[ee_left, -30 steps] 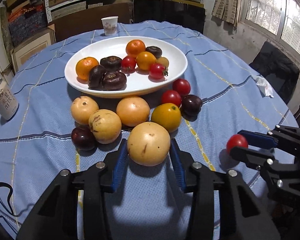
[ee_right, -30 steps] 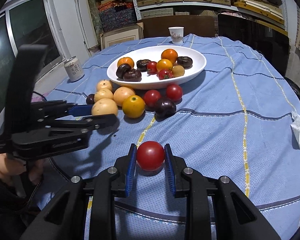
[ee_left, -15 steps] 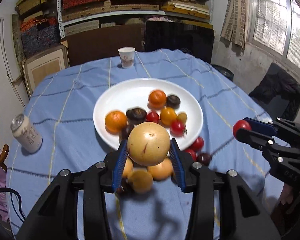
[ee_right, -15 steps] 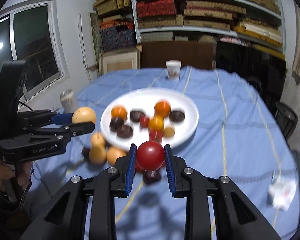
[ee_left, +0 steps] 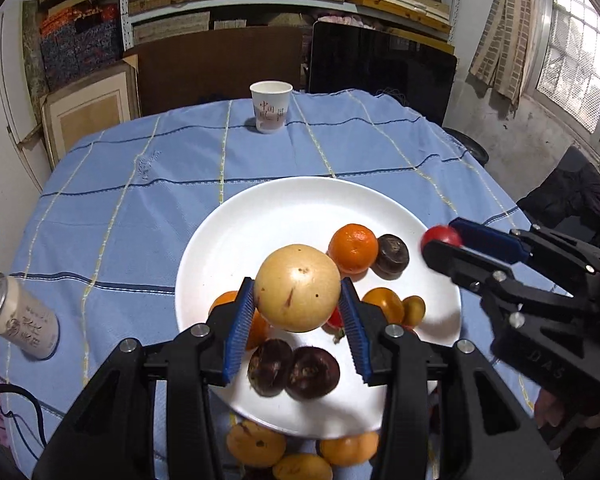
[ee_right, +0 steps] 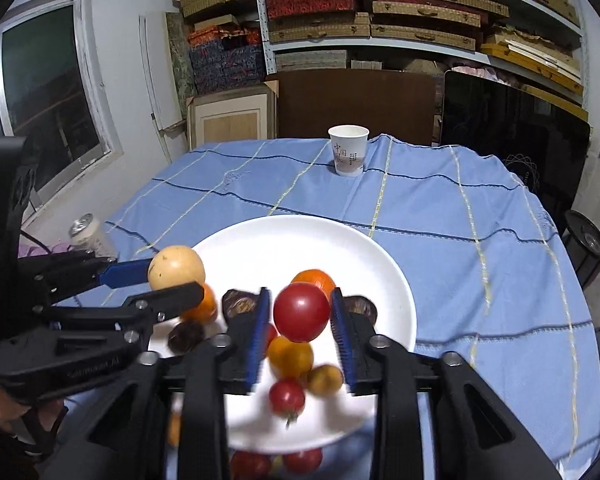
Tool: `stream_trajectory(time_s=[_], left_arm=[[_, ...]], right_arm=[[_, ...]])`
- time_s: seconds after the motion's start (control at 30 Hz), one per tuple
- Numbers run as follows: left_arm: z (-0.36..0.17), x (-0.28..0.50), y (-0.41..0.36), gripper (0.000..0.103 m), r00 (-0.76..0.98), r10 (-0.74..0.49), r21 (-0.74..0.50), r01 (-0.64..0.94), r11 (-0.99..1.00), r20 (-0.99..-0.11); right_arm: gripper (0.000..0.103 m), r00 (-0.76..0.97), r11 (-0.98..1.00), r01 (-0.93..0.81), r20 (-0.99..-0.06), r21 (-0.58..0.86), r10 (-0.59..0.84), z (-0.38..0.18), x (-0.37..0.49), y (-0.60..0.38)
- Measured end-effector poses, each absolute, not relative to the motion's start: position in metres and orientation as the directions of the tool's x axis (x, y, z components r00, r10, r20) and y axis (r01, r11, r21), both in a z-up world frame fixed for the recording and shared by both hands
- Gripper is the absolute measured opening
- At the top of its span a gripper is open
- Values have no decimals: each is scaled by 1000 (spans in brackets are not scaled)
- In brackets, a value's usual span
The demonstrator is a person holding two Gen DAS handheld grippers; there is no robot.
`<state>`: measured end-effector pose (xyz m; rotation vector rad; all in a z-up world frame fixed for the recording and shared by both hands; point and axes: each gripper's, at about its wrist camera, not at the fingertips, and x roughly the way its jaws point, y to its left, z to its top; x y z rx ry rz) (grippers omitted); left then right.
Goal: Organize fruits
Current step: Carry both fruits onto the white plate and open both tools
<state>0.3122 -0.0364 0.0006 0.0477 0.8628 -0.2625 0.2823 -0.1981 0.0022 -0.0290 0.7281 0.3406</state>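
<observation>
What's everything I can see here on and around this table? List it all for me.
Plate: one, white, middle of the table.
Fruit on the plate: several, among them an orange mandarin and dark brown ones; exact count unclear, tools hide some.
Fruit off the plate: a few, orange-yellow, on the cloth at the plate's near edge.
Pale yellow fruit: one, held above the plate.
Red tomato: one, held above the plate.
Paper cup: one, white, far side.
Can: one, pale, left edge.
Tablecloth: one, blue with stripes.
Shelves of boxes: behind the table.
Left tool: black, blue pads, gripping the yellow fruit.
Right tool: same, gripping the tomato.
</observation>
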Motion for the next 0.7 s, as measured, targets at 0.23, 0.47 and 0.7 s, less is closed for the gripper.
stream_trajectory(time_s=[0.23,0.47,0.7], left_arm=[[8,306,-21,73,653,-224,-105,216,971,-724],[10,248,-8,75,648,-243,-85,266,960,-721],[-19,174,0,86,658,-194,9,292,956,-728]], right_arm=[[49,709,950,-296,-643,102,290,5,279,-203],[49,702,938,-330,-638,101,316,14,223,-209],[50,680,936,-329,-657,125,326,-15,144,-216]])
